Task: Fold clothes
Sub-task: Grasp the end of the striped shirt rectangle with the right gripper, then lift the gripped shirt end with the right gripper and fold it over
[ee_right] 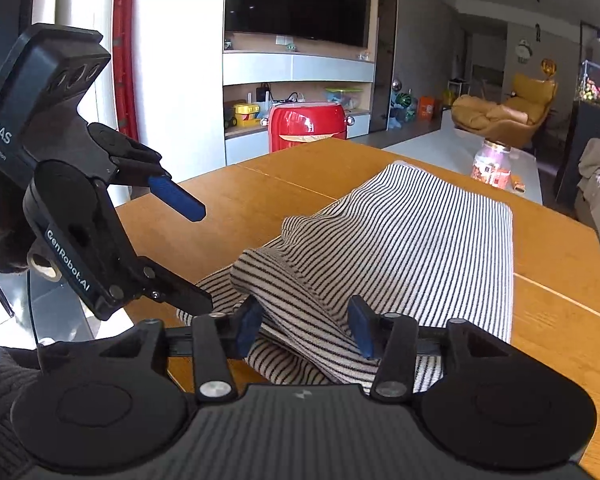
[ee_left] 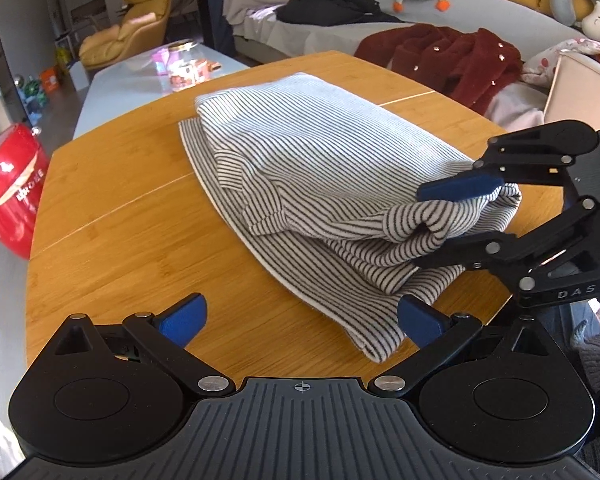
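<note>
I cannot see the lower layers of the folded garment (ee_left: pixel 300 152); its top fold covers them. At the table's (ee_left: pixel 120 208) near edge, my right gripper (ee_right: pixel 304 326) has a bunched fold between its pads, and whether they press it I cannot tell. The left gripper's (ee_left: pixel 298 318) body hides the table edge below it. The red appliance (ee_left: pixel 8 196) is cut off by the picture's left edge; its lettering is unreadable.
</note>
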The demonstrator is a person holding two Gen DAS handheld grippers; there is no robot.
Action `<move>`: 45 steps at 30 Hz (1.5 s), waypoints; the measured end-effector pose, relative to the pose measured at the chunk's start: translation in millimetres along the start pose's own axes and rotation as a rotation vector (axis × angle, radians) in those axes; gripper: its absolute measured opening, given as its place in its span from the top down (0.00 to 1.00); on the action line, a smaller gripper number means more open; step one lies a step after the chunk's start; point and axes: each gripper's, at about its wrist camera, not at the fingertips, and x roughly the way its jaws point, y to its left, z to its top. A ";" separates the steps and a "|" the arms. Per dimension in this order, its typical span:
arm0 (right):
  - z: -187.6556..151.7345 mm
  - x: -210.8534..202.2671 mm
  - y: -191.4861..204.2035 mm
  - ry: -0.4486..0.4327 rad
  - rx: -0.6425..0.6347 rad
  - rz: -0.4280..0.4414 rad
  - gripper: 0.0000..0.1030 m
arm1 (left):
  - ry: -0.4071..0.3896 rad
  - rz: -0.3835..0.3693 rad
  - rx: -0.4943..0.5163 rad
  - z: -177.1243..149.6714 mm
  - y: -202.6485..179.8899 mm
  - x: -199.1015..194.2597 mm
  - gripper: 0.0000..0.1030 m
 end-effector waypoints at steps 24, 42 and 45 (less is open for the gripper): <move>-3.5 16.5 -28.2 0.083 0.183 0.028 0.29 | 0.013 -0.029 0.018 -10.0 -0.8 7.3 0.00; -8.1 4.5 4.2 0.071 -0.066 -0.115 0.16 | 0.016 0.014 -0.038 2.7 11.6 29.2 0.00; -7.3 -2.3 1.3 0.053 -0.075 -0.155 0.14 | 0.001 -0.002 -0.075 5.8 16.2 26.9 0.00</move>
